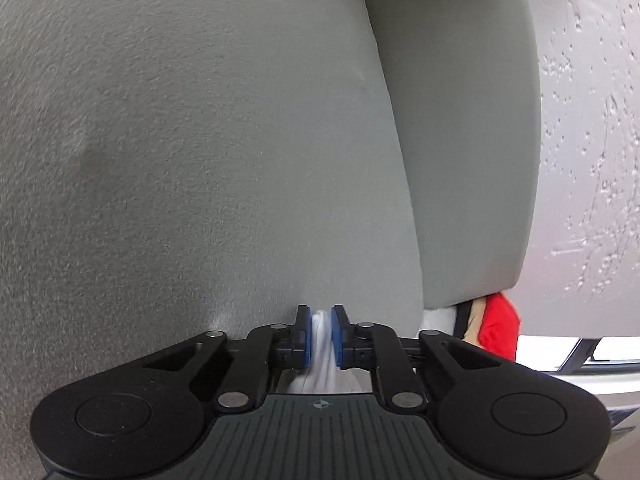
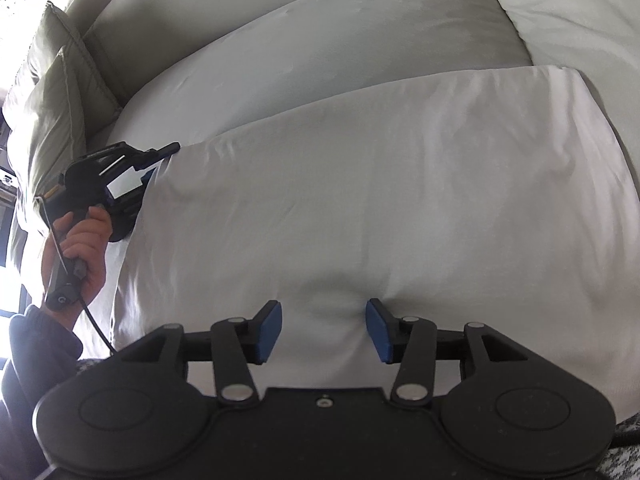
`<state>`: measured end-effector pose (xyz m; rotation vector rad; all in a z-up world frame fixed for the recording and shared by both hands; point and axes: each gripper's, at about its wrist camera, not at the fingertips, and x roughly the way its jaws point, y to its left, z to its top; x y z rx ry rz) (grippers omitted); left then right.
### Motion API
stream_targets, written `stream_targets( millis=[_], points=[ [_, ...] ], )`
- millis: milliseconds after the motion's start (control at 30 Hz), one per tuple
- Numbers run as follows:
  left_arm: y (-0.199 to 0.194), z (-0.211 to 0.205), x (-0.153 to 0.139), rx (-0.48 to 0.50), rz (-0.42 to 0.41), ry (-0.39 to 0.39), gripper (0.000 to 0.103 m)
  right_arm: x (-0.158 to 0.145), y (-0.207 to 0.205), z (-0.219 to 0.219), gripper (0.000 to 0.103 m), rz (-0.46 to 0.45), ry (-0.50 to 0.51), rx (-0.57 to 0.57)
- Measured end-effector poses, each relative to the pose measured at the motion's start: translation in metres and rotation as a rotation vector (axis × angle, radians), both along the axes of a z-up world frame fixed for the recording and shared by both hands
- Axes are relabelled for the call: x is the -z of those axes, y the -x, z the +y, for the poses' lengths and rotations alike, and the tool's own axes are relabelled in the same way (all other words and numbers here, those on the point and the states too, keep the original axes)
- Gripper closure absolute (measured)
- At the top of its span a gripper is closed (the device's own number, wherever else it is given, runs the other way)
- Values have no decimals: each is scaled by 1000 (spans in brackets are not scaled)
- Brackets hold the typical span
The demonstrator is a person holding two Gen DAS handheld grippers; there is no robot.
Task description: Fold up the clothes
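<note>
Nearest the right wrist camera, the right gripper (image 2: 324,330) points steeply down at a white garment (image 2: 380,216), its blue pads (image 2: 270,330) apart and pressing on nothing; a small pucker of cloth lies between them. The garment lies flat across the sofa seat (image 2: 280,72), its far edge running straight along the seat and its far right corner close to the seam with the next cushion. Bare seat lies open beyond that edge, up to the back cushions. At the garment's left corner the left gripper (image 1: 321,334) is clamped tight on a pinch of the white cloth. A hand (image 2: 86,244) grasps its handle, with a dark sleeve (image 2: 40,344) below. In the left wrist view, grey upholstery fills the space ahead, and something red (image 1: 498,326) shows past the cushion's end.
</note>
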<state>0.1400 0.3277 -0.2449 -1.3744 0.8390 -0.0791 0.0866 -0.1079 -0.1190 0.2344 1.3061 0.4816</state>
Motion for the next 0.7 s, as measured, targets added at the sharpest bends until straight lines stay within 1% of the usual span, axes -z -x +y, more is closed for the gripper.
stream_targets(
  millis=[33,100,167,233,300,367,433,467,533,567,600,667,700],
  points=[
    [1,-1,0,-11,0,-1,97,1,0,0,57,0,-1,1],
    [3,-3,-2,-26,3,-18,98,2,1,-1,57,1,-4,4],
    [5,-5,-8,-37,12,-66,99,2,1,0,57,0,-5,7],
    [8,-8,-16,-56,20,-134,100,2,1,1,57,0,-6,8],
    [11,-11,-27,-75,29,-230,100,3,1,1,57,-1,-7,8],
    [16,-14,-41,-106,33,-348,103,3,1,1,57,-2,-8,8],
    [21,-18,-55,-137,36,-466,103,3,1,1,57,-4,-10,10],
    [24,-18,-60,-139,24,-488,103,3,1,1,57,-5,-11,11],
    [29,-23,-67,-106,-14,-491,103,3,1,1,57,-9,-12,10],
    [32,-28,-70,-80,-21,-499,100,2,2,1,57,-12,-12,10],
    [37,-31,-76,-51,-26,-520,93,1,4,2,57,-14,-12,11],
    [50,-39,-88,-1,-36,-575,87,0,6,0,57,-13,-12,8],
    [59,-47,-96,13,-64,-593,87,-1,8,-2,57,-11,-13,7]
  ],
)
